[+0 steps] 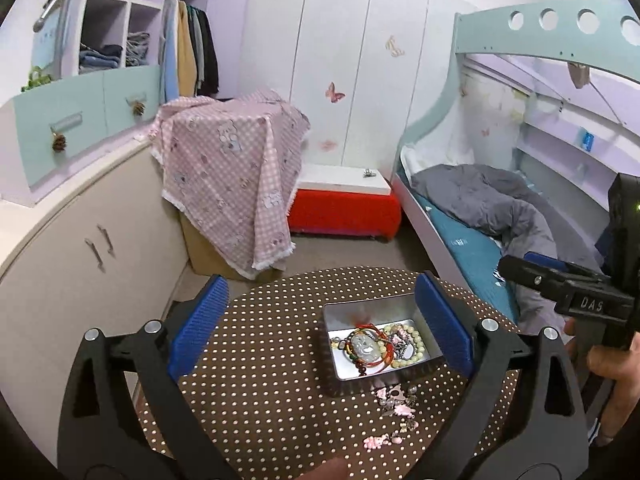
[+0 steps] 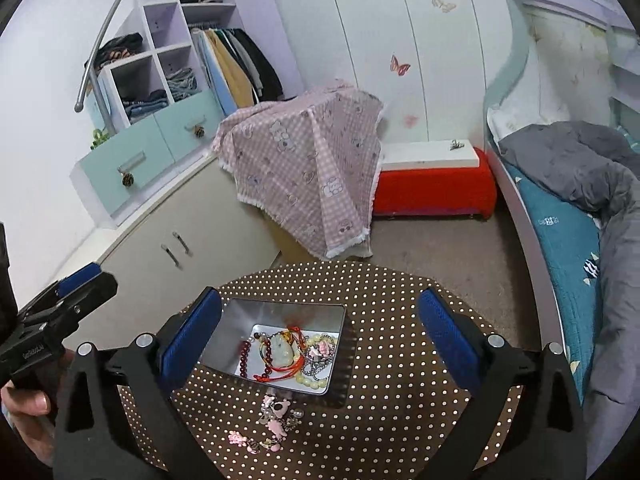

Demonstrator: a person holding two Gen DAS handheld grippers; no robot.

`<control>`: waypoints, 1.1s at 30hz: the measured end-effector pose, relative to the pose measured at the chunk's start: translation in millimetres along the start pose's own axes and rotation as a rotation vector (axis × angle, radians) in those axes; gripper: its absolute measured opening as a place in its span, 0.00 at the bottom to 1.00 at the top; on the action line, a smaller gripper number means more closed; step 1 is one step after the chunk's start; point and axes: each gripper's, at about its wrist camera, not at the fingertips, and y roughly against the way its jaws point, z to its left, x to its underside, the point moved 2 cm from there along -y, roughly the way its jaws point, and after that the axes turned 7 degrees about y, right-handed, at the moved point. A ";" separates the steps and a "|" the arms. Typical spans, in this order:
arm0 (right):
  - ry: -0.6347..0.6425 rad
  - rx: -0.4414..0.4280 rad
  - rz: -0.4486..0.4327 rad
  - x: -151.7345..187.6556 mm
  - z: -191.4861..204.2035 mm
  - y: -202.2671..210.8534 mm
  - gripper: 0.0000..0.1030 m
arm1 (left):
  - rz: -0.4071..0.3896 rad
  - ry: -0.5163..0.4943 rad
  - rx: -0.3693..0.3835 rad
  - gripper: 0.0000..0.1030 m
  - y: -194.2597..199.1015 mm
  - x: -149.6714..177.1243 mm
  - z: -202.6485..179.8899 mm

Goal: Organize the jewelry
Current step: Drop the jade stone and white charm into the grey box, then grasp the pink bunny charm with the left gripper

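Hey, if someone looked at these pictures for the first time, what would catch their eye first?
Probably the open metal tin in the middle of the polka-dot table, piled with bead bracelets and a pale jade pendant. Just in front of it, a pink charm bracelet lies loose on the cloth. Behind, a red bench stands against the white wardrobe.

the left tongs are held wide apart, with nothing gripped between the blue pads. the right tongs are likewise spread wide and nothing is held in them. each pair is seen from the other's camera at the frame edge, carried side by side, and bare fingers are wrapped around the left handle
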 end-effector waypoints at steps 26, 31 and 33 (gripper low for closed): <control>0.096 0.068 -0.096 22.9 53.4 63.3 0.92 | -0.083 -0.042 -0.053 0.91 57.5 36.1 -3.5; 0.091 0.078 -0.082 39.6 55.1 67.9 0.92 | -0.074 -0.065 -0.040 0.91 59.8 51.3 -1.2; 0.085 0.082 -0.075 44.9 55.1 68.9 0.92 | -0.060 -0.063 -0.035 0.91 58.7 57.2 0.3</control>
